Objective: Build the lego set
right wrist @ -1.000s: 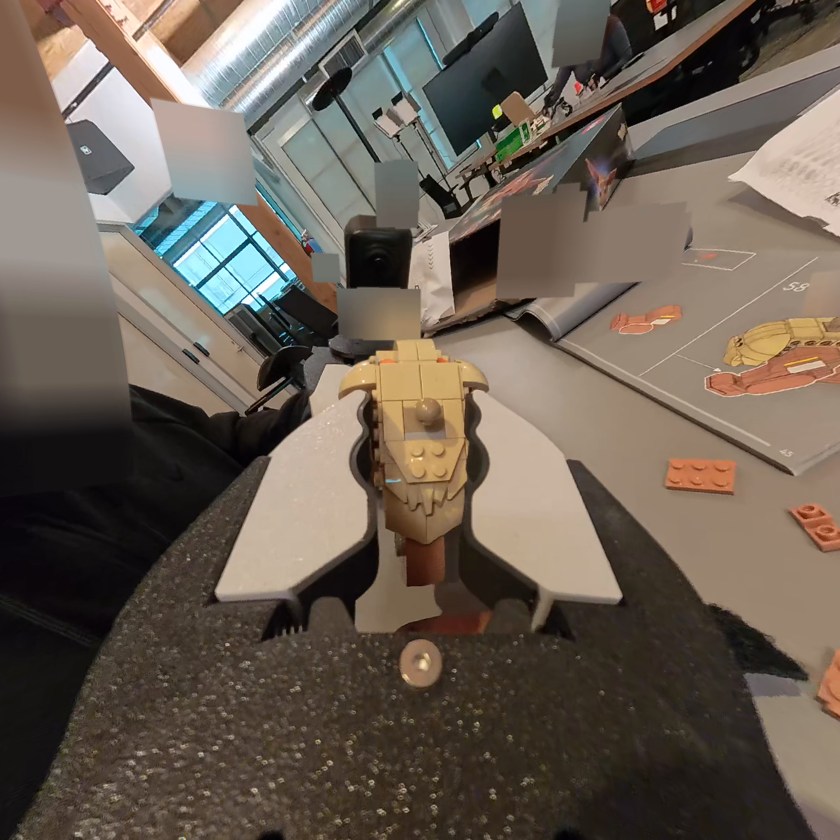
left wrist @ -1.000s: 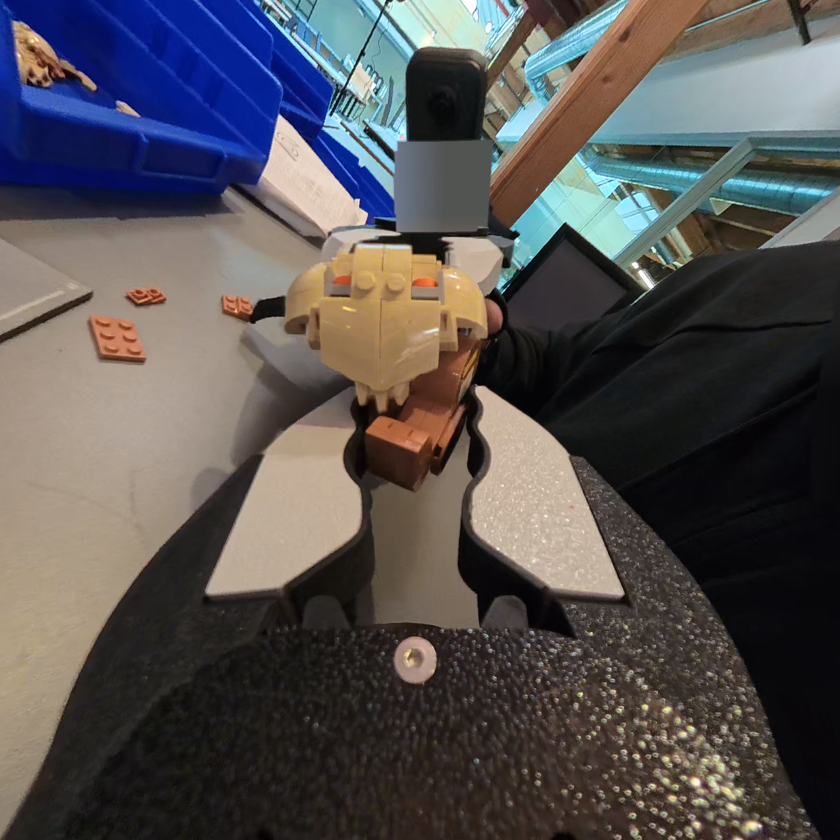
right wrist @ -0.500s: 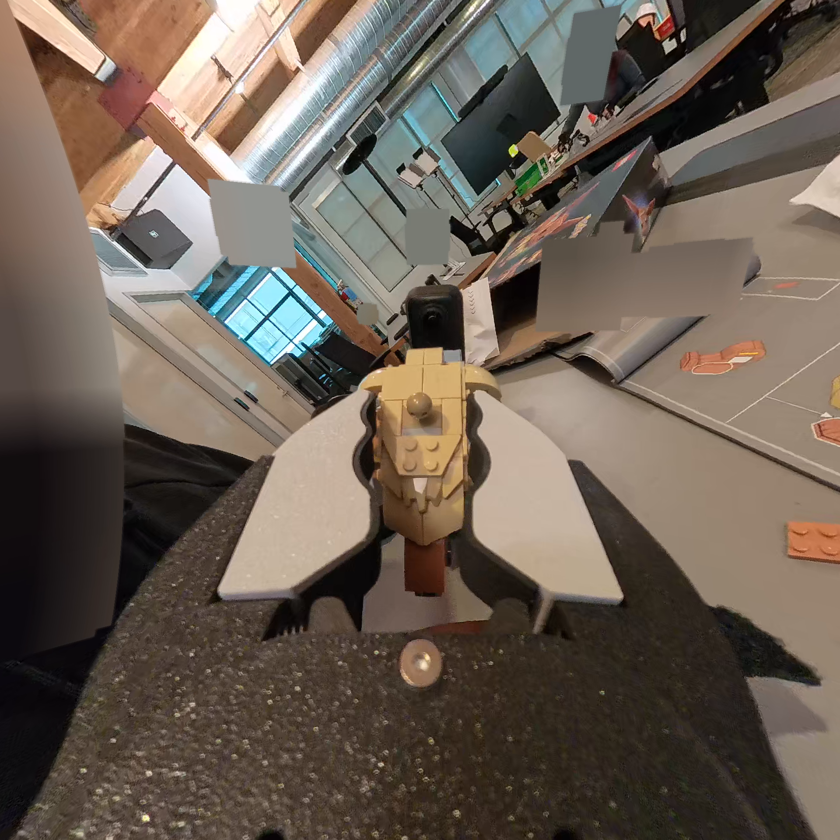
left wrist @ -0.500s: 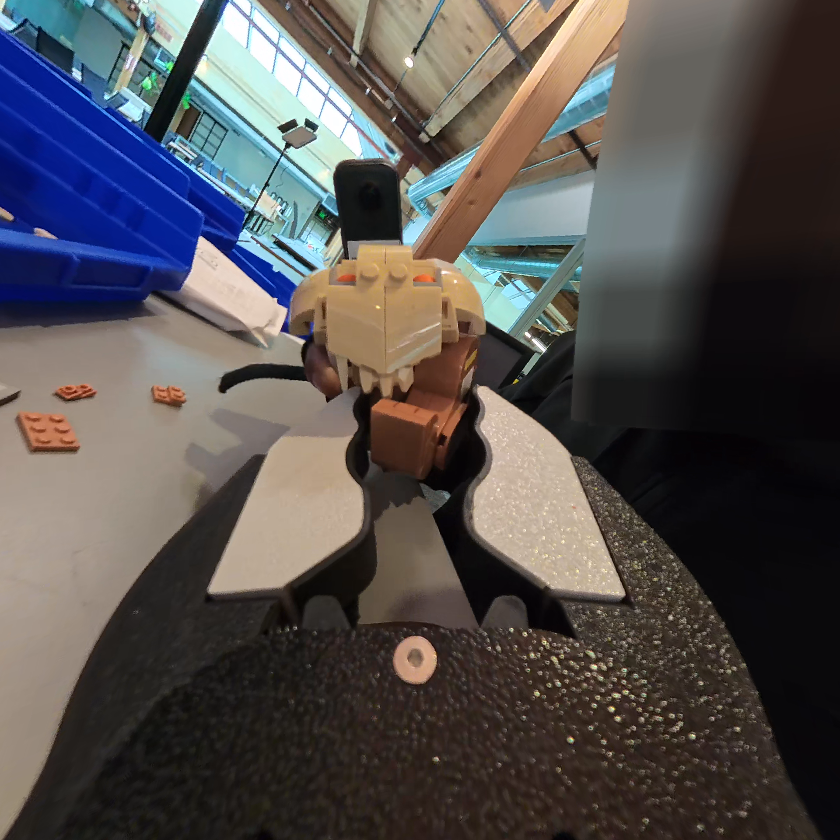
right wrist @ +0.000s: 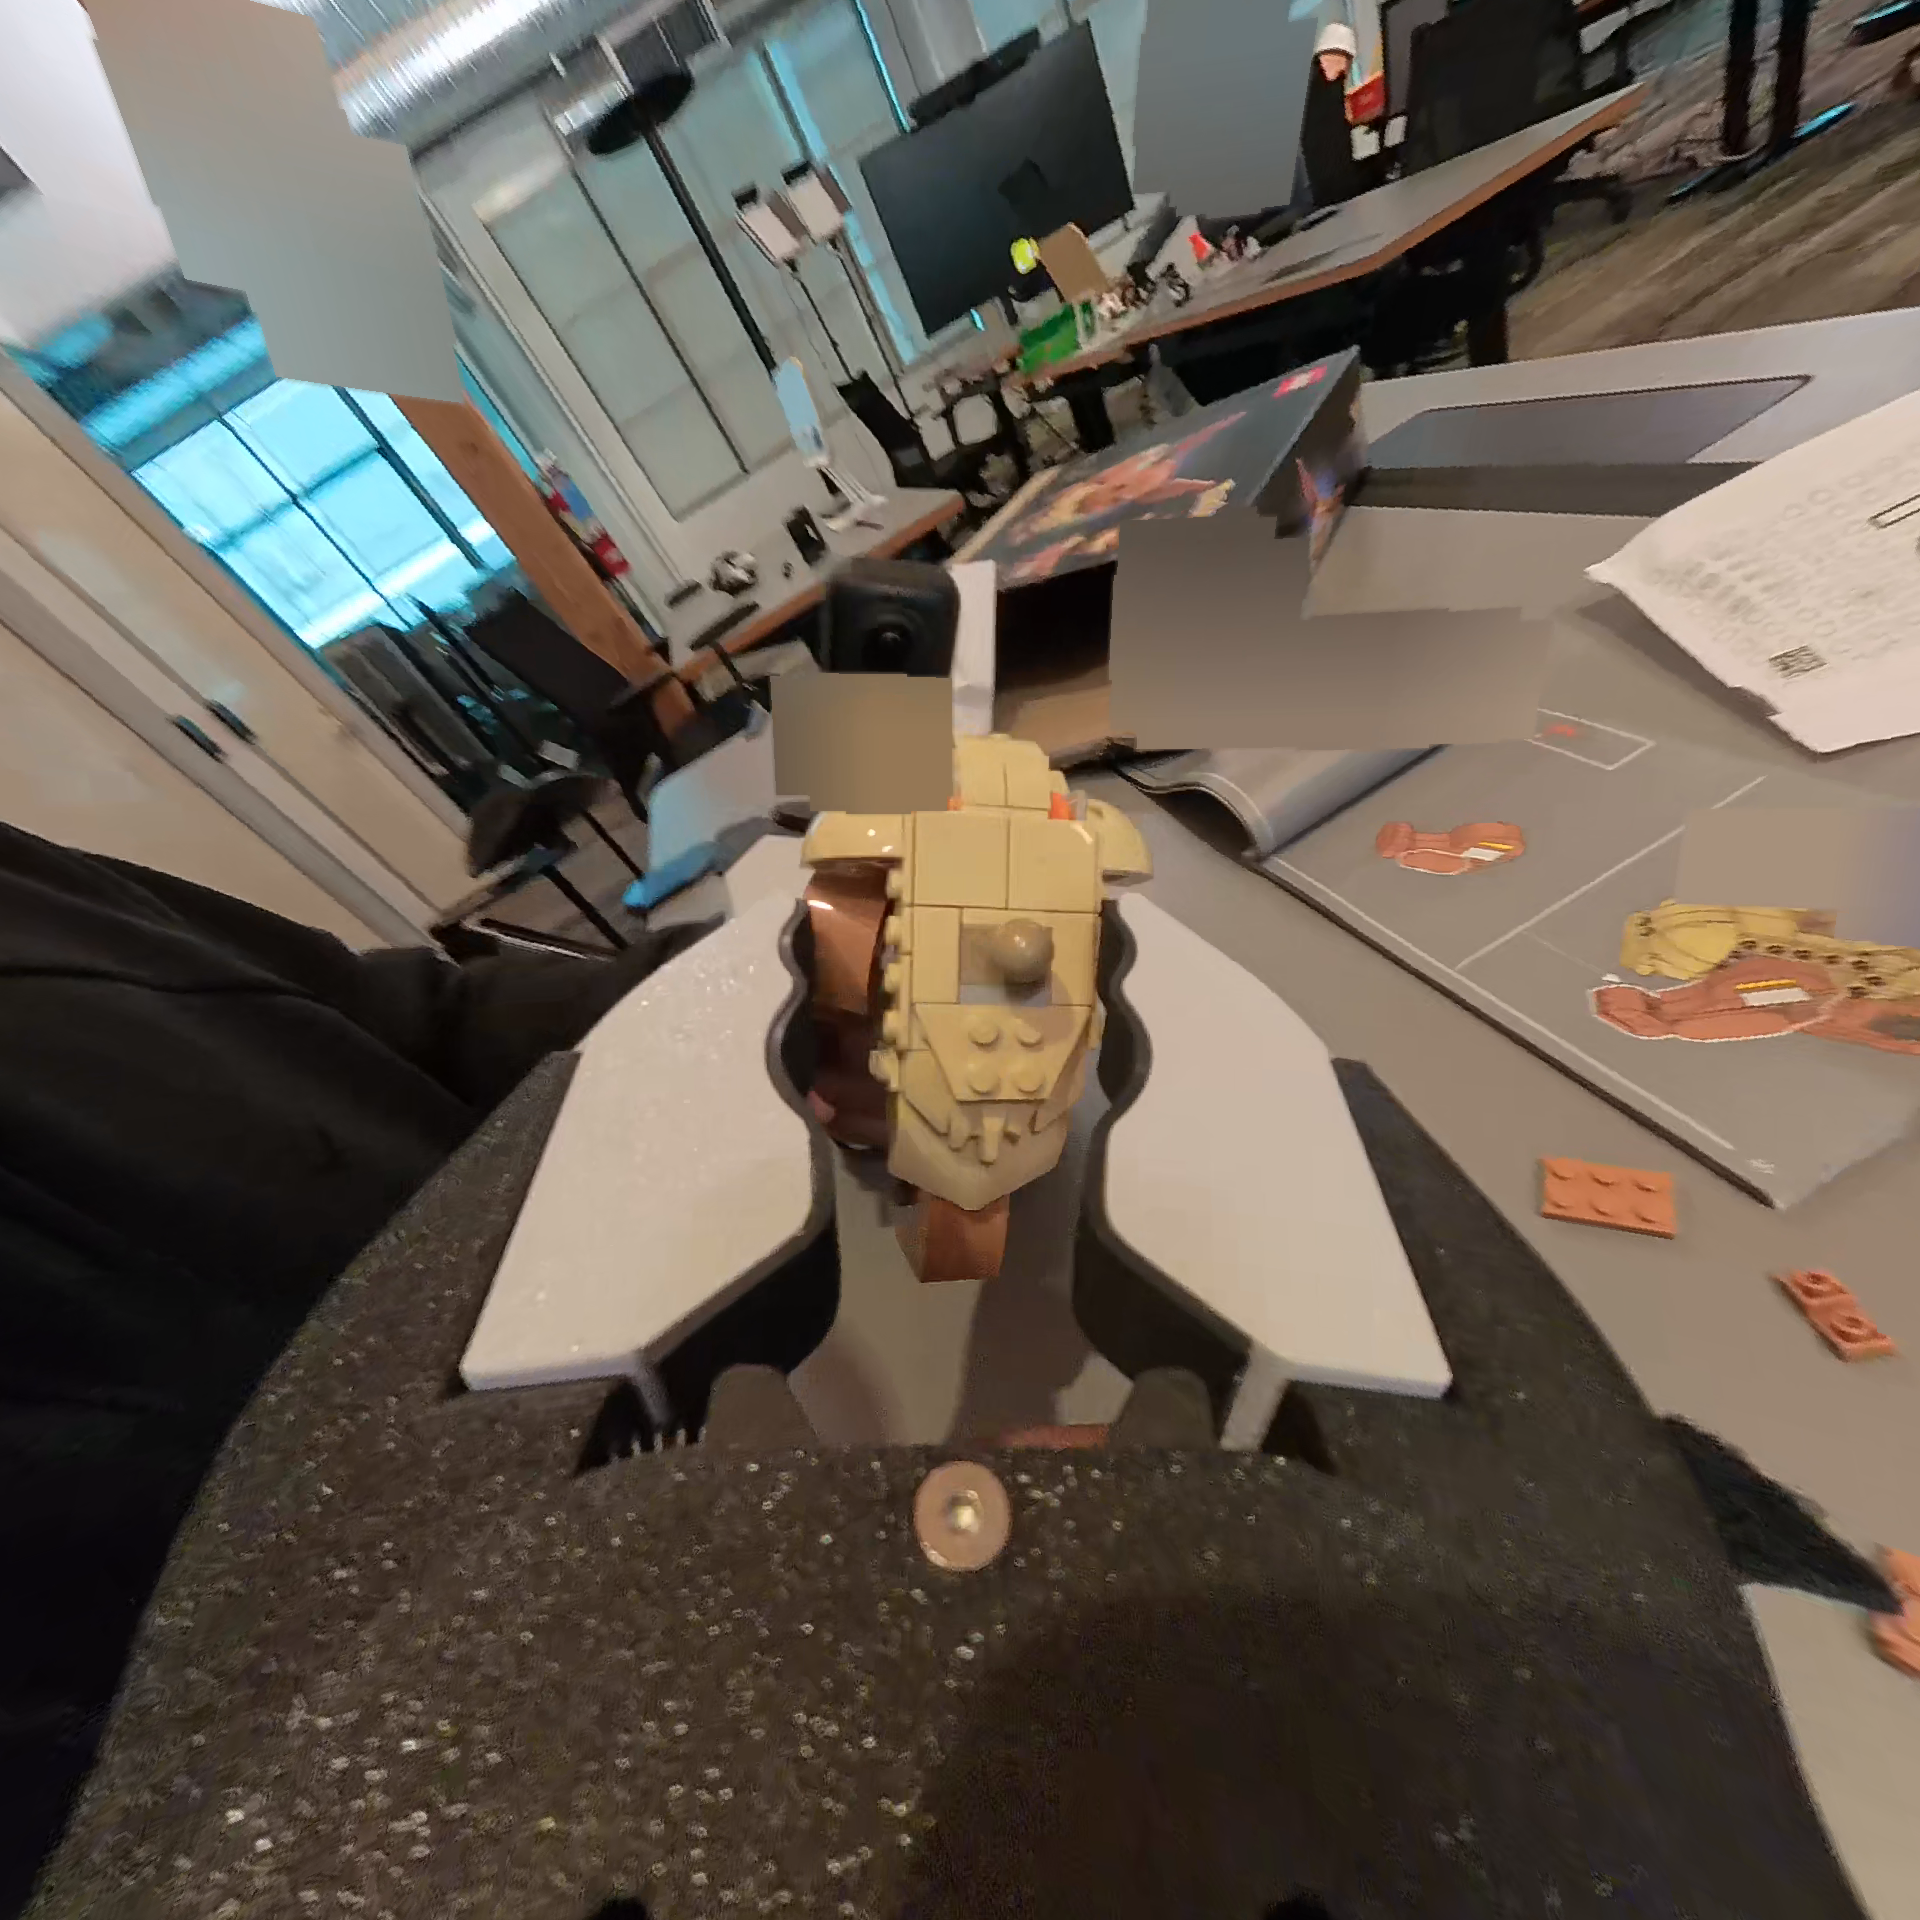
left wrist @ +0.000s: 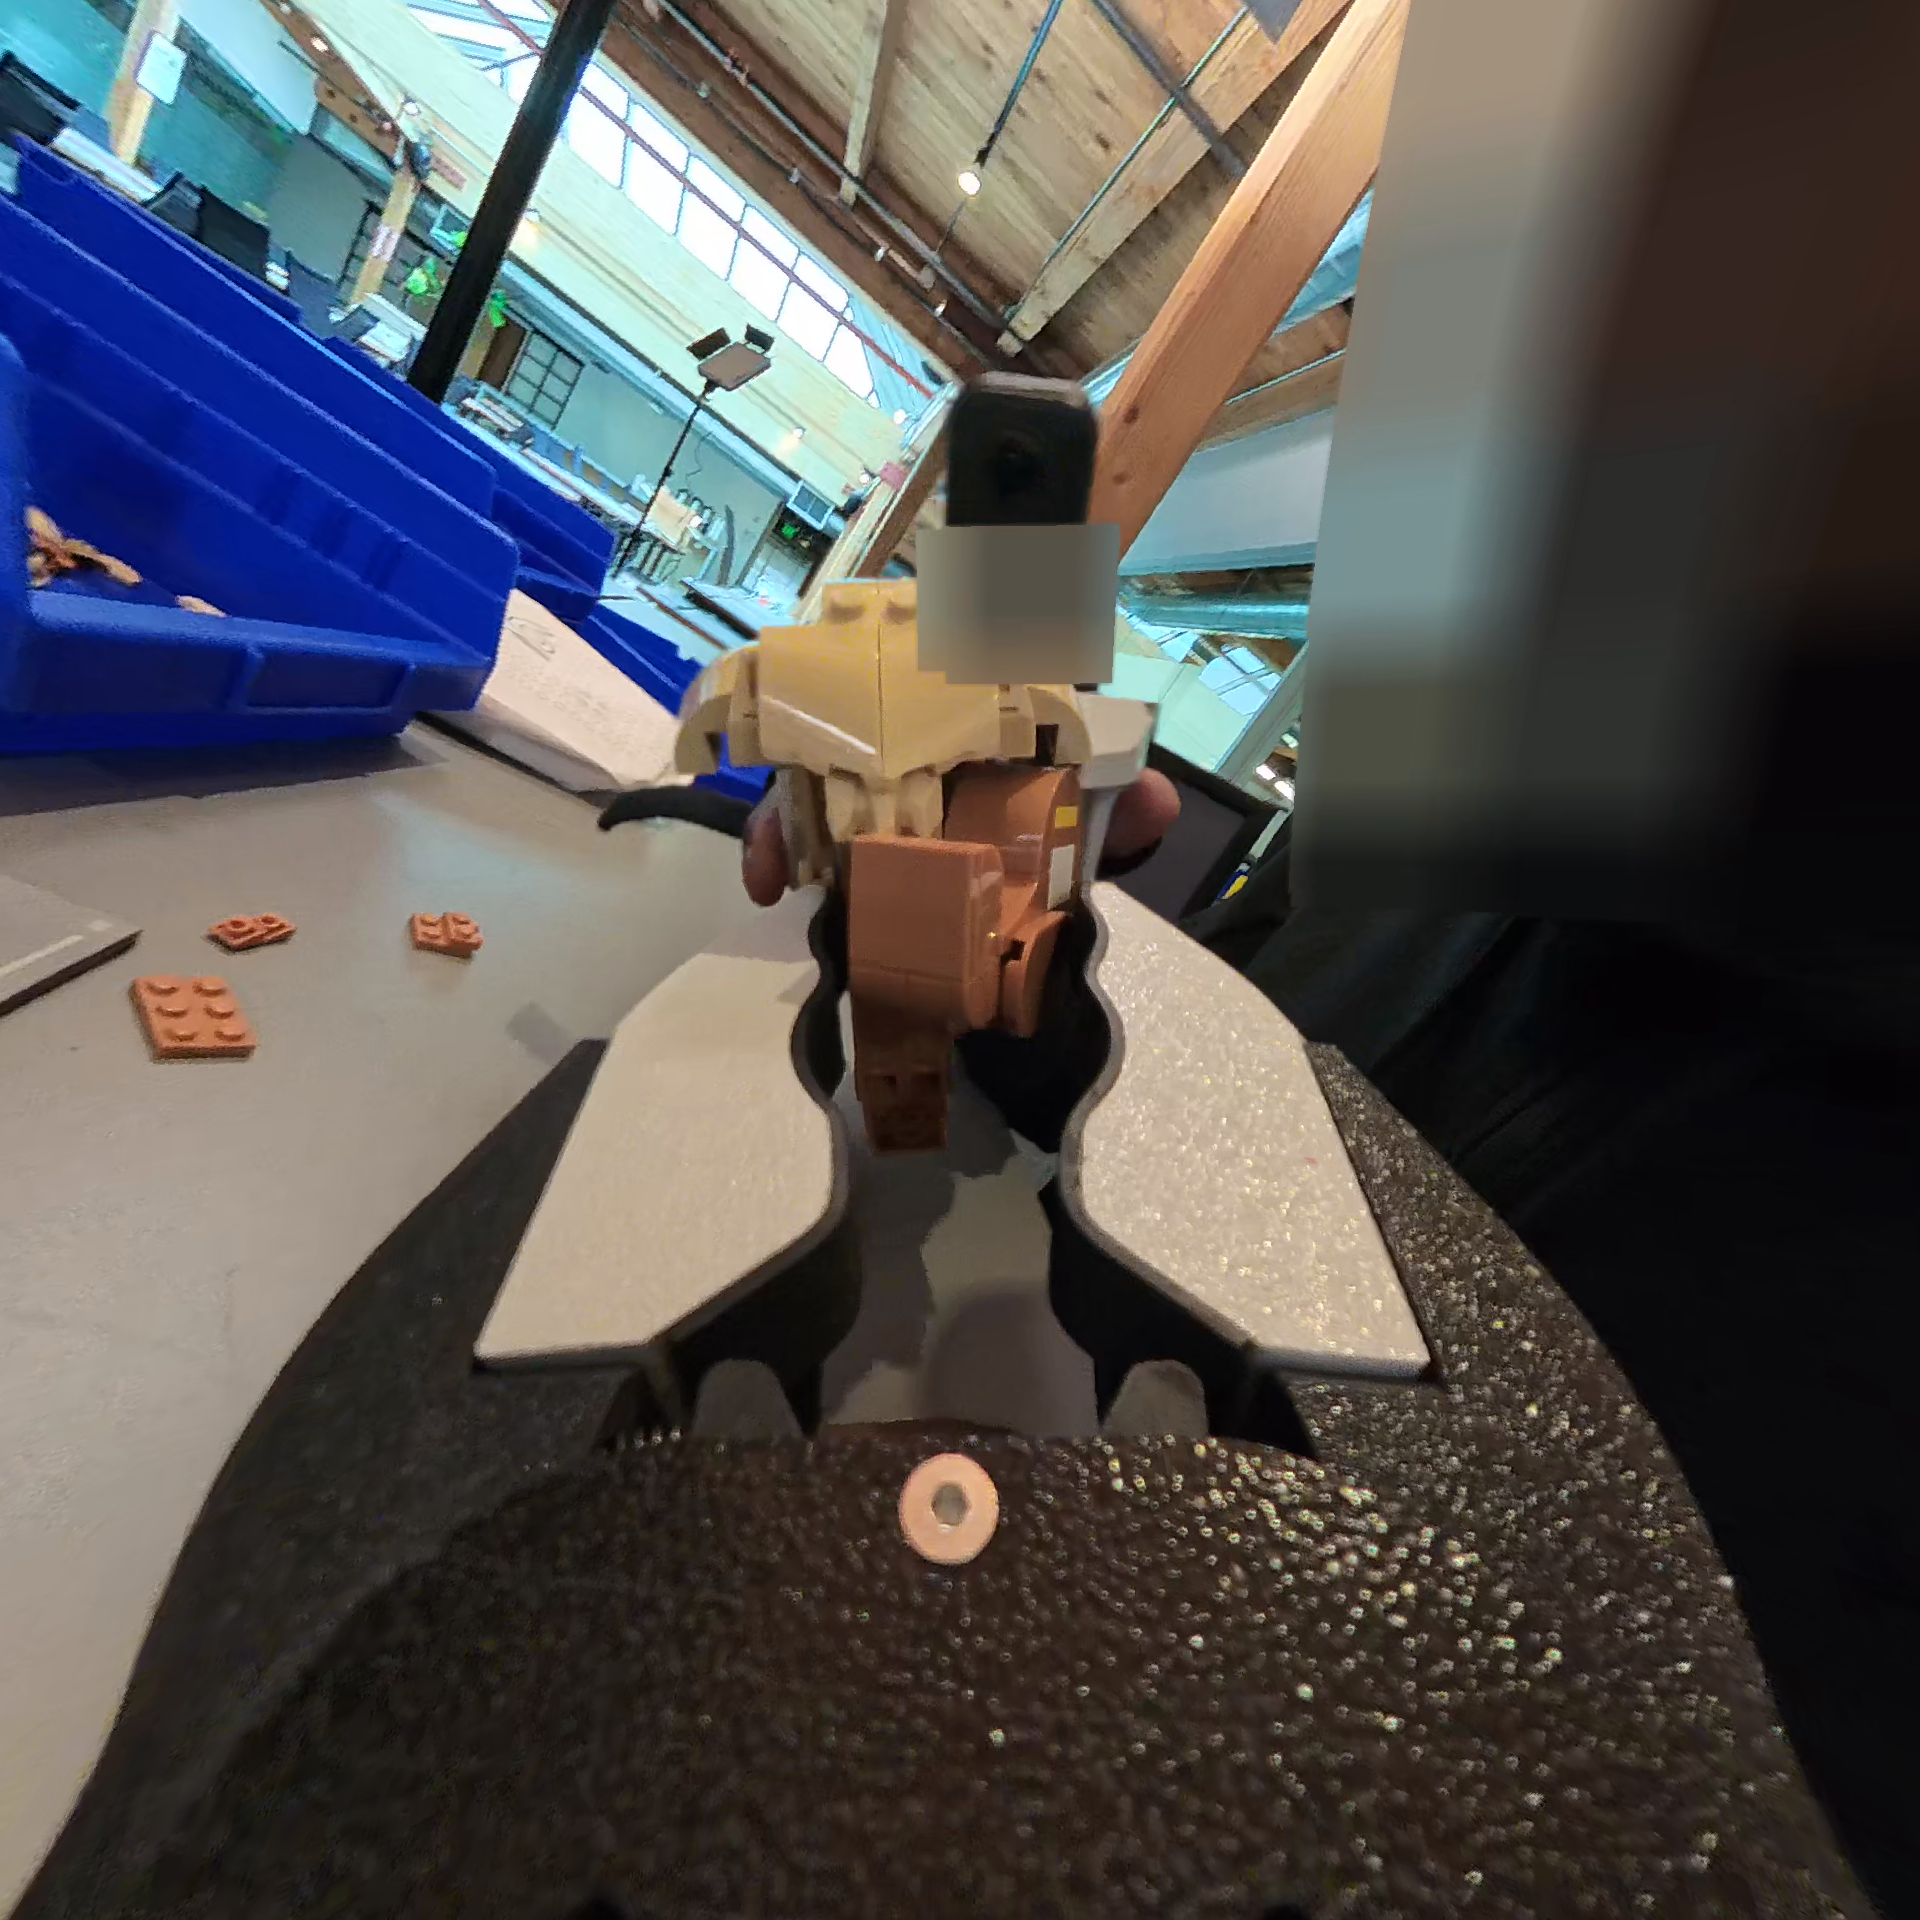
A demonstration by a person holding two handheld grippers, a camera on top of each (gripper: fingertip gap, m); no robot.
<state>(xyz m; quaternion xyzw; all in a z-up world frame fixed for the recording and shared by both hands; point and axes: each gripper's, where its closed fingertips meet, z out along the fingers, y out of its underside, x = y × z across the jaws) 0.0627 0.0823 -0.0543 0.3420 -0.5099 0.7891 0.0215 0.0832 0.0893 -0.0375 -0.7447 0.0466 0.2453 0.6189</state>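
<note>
Brick model (left wrist: 914, 914): tan armoured head on a brown body, held in the air between the two grippers, above the grey table (left wrist: 312, 1195).
- Left gripper (left wrist: 951, 935): we see its claw clamped on the brown lower block, with both pads against its sides. A darker brown stub hangs down at 6 o'clock, between the fingers.
- Right gripper (right wrist: 951, 977): we see its claw apart, standing around the tan head (right wrist: 997, 1039). There is a visible gap at 9 o'clock, where a curved brown piece shows. At 3 o'clock the pad sits just beside the tan bricks, and we can't confirm contact.
- So as far as we can see, the left gripper alone carries the model.
- The model looks partly built: a bare stud patch and a ball knob are exposed on the tan face.

Loose on the table:
- A brown 2x3 plate (right wrist: 1608, 1197) lies at 3 o'clock of the right gripper.
- A small brown plate (right wrist: 1834, 1314) lies just beyond it.
- The left view shows two small brown plates at 9 o'clock, (left wrist: 249, 930) and (left wrist: 447, 932).

Further out:
- An open instruction booklet (right wrist: 1558, 987) at 2 o'clock.
- A printed sheet (right wrist: 1766, 582) and the set box (right wrist: 1195, 488) behind it.
- Blue bins (left wrist: 260, 582) at 10 o'clock of the left gripper.
</note>
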